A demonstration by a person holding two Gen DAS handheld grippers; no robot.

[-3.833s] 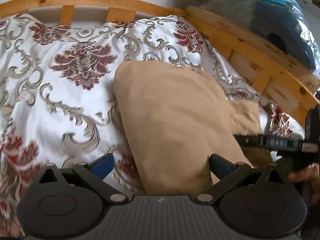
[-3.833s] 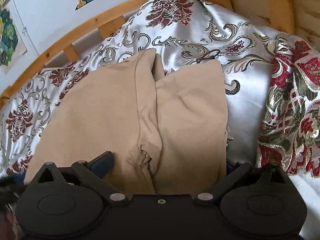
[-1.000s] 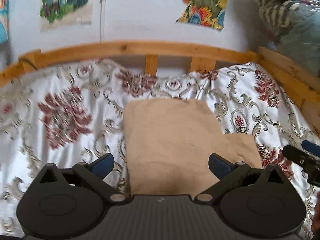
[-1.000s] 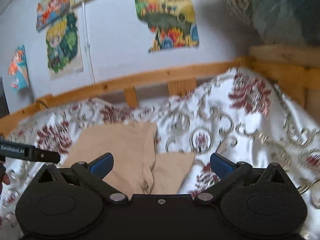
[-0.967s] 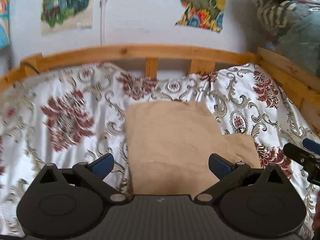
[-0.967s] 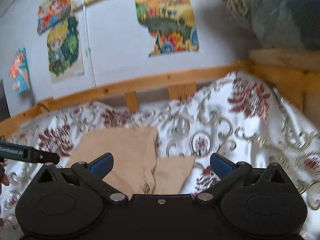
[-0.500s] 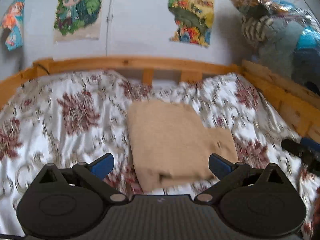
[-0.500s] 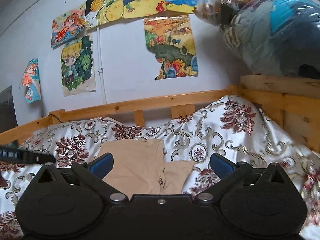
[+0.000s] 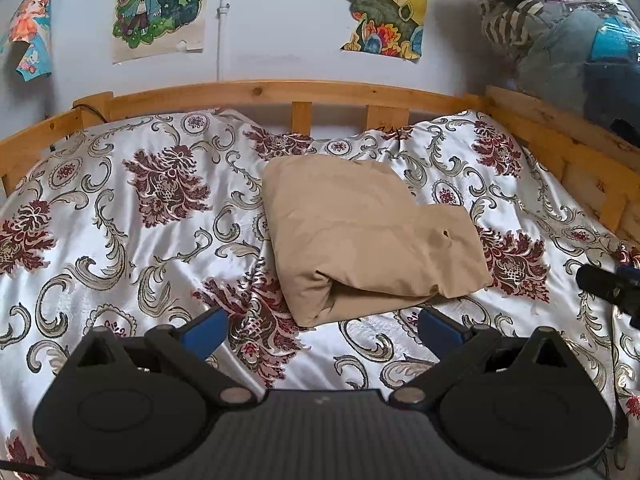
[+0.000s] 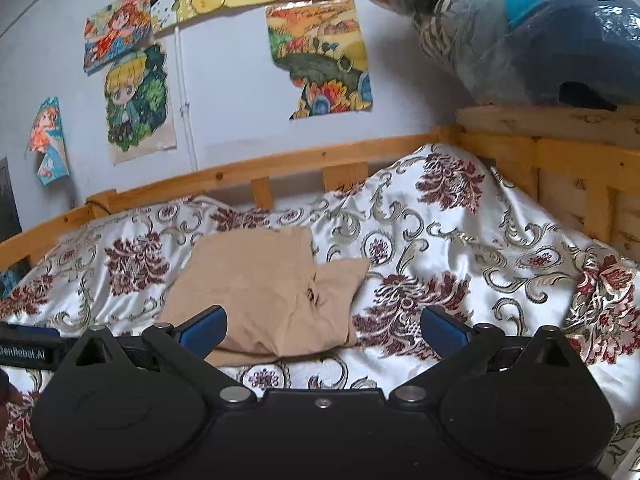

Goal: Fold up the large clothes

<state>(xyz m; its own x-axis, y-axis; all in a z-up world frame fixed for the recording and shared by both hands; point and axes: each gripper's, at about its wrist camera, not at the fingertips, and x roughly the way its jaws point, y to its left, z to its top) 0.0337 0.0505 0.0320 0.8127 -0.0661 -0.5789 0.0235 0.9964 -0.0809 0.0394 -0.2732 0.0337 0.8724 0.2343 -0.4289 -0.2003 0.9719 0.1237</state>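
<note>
Both tongs are hanging with jaws apart and nothing between them: the left gripper (image 9: 322,326) is sitting at the bottom of its frame, the right gripper (image 10: 322,326) likewise. Folded tan trousers (image 9: 360,236) are lying centre-frame on the floral bedspread (image 9: 120,216), clear of both. Cartoon posters (image 10: 136,100) are hanging on the wall at upper left, above the wooden bed rail (image 10: 280,164).

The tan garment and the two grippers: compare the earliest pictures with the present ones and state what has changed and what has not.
Both grippers have drawn back from the folded tan garment: the left gripper and the right gripper now hang open and clear of it, with more wall in view. The garment stays folded on the floral bedspread.
</note>
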